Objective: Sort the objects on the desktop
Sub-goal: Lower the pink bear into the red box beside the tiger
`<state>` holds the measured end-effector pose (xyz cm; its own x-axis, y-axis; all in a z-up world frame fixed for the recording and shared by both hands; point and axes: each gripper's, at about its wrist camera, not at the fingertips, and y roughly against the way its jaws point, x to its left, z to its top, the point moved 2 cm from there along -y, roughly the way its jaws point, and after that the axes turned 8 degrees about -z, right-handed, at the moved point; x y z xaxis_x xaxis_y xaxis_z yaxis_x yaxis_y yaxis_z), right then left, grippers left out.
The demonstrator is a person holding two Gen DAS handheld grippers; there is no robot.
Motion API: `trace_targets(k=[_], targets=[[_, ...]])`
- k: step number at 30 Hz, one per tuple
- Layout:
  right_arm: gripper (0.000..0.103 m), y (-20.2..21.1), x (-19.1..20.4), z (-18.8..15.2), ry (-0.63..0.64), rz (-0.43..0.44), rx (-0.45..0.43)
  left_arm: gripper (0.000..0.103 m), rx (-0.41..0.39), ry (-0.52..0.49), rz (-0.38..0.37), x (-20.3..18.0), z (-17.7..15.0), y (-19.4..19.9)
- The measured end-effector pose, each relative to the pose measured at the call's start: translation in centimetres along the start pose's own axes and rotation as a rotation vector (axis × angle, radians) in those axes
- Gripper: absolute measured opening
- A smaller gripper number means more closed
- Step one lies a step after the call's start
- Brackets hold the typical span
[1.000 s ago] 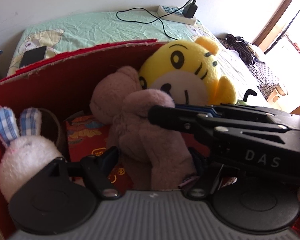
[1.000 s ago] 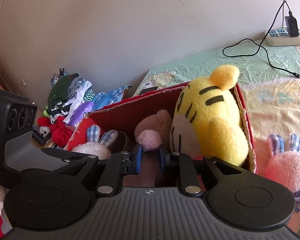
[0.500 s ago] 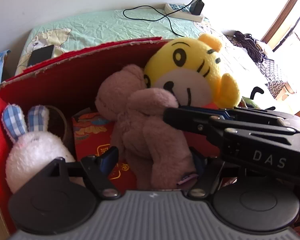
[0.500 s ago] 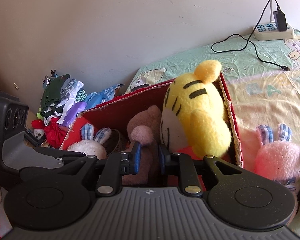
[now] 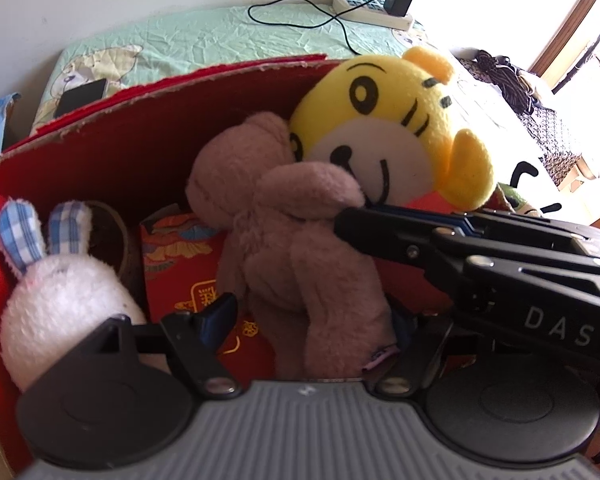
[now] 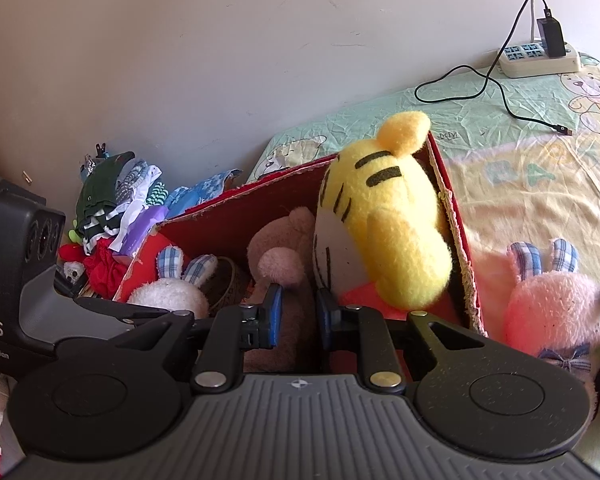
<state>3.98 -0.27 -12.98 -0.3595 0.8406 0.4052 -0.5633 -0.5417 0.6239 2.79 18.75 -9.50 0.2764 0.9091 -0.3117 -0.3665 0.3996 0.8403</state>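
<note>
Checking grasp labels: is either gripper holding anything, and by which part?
Left gripper: nothing; it is open, straddling the brown bear low on its body. Right gripper: narrowed at the bear's arm; a pinch cannot be told.

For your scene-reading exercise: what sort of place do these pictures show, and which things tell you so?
Most likely a bedroom at home: a bed sheet printed with cartoon bears, a power strip lying on it, and a pile of clothes by the wall.
</note>
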Motion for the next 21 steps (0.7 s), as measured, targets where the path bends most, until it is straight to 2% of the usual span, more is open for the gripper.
trace_targets(k=[21], targets=[[0.025,1.1,-0.1,0.0,-0.013,-0.011,0.009,0.086,-0.009,0.008,0.020,-0.1,-0.1,0.4]])
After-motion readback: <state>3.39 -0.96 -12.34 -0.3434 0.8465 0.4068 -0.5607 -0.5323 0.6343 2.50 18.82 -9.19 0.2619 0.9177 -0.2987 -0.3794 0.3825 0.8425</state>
